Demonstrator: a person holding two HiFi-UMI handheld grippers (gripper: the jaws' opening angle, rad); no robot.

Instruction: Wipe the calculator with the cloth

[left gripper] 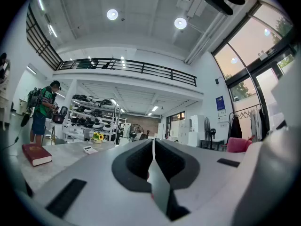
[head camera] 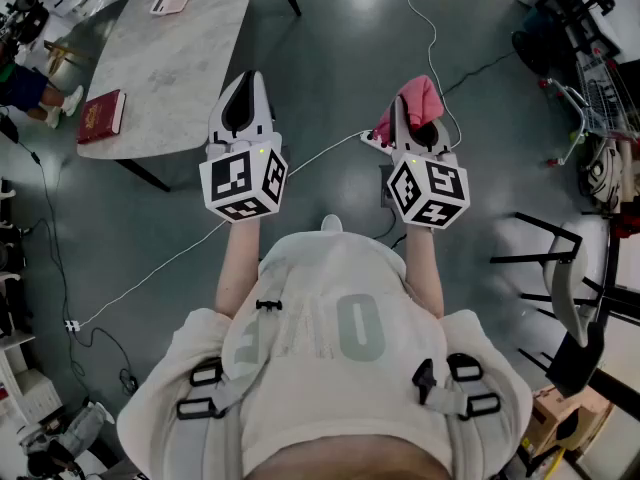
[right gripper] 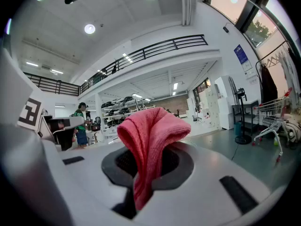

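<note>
Nearest us, our right gripper (head camera: 411, 130) is pinching the pink cloth (right gripper: 150, 135); our left gripper (left gripper: 154, 145) is holding its jaws together, empty. The calculator (head camera: 170, 3) is lying by the desk's (head camera: 175, 73) left edge, well apart.

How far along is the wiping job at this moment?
Done: the pink woven cloth is clamped in the right claw. In hand: nothing else; the left claw is shut and empty. Left: reaching the pale flat calculator on the grey marble table and wiping it.

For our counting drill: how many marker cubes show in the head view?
2. One cube sits on the left tongs, the other on the right tongs, which grip the cloth. None seems hidden.
</note>
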